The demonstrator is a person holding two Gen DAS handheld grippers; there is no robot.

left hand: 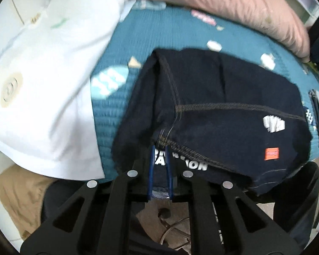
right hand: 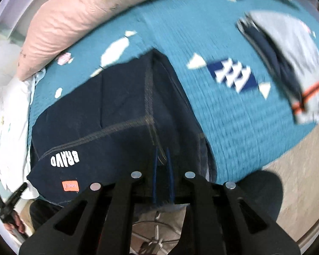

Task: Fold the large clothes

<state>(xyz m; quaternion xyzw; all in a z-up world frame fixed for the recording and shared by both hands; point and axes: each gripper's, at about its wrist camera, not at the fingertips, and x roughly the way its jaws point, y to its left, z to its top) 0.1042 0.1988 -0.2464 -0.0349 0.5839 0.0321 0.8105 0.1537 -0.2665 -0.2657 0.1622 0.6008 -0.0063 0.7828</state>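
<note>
Navy garment (left hand: 223,106) with pale stitching, folded, each hand-held gripper (left hand: 160,148) (right hand: 162,149) pinching its near hem.

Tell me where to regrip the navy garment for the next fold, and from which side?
Both grippers, left and right, already pinch the navy garment at its near edge. It lies folded on the teal bedspread. For another fold, I would take the near corners by the thick stitched seam, coming from the bed's near edge, probably from above.
</note>
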